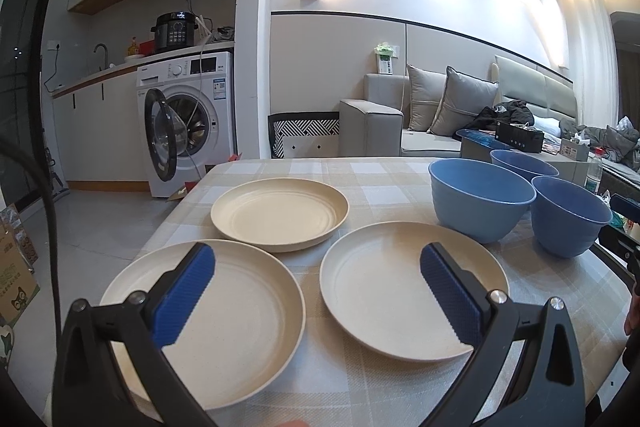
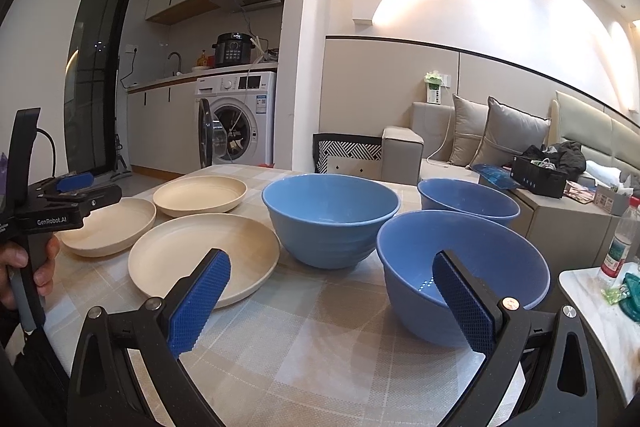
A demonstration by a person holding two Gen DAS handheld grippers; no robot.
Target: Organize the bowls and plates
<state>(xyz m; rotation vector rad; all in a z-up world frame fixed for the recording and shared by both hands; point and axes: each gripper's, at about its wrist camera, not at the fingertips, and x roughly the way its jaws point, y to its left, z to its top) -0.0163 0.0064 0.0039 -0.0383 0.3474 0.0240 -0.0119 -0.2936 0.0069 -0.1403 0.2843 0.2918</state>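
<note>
Cream plates (image 1: 200, 323) and blue bowls (image 2: 460, 267) laid singly on checked tablecloth (image 2: 320, 359), none stacked. Left gripper (image 1: 318, 291) held spread above two nearest plates, right gripper (image 2: 332, 297) spread near closest bowl; nothing gripped, stacking judged unstarted. Sofa (image 1: 372, 123) beyond.

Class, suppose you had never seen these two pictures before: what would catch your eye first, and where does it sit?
Three blue bowls cluster on the right of the checked table, bold against the pale cloth. Left of them lie three cream plates, none stacked. Low in each view an open gripper spreads blue-padded jaws, holding nothing.
</note>
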